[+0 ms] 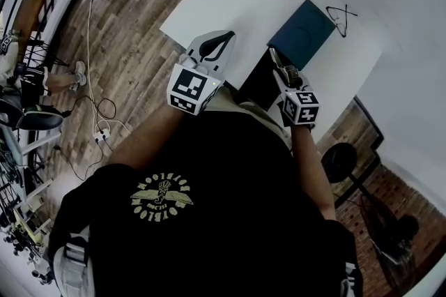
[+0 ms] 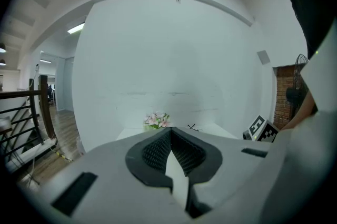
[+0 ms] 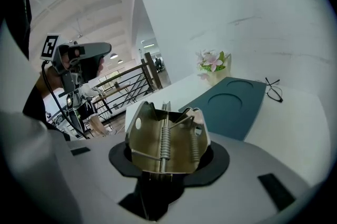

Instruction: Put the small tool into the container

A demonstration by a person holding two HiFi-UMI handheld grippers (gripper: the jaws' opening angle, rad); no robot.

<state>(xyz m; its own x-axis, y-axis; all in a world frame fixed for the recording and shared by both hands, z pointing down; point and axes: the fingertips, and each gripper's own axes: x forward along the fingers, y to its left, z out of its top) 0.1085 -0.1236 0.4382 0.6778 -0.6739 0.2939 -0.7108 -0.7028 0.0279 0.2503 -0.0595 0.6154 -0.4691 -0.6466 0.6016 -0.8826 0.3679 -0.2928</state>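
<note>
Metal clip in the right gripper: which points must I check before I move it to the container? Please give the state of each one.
1. Metal clip gripped by the right gripper: ok, it sits clamped between the fingers.
2. Left gripper free: ok, fingers closed together with nothing between them.
3. Dark teal container in view ahead of the clip: ok, it lies on the white table.
4. Container has an opening for the clip: cannot tell, only a flat top with a round recess shows.
5. Glasses off the container: ok, they lie beside it.
6. Flowers out of the way: ok, they stand behind the container.
</note>
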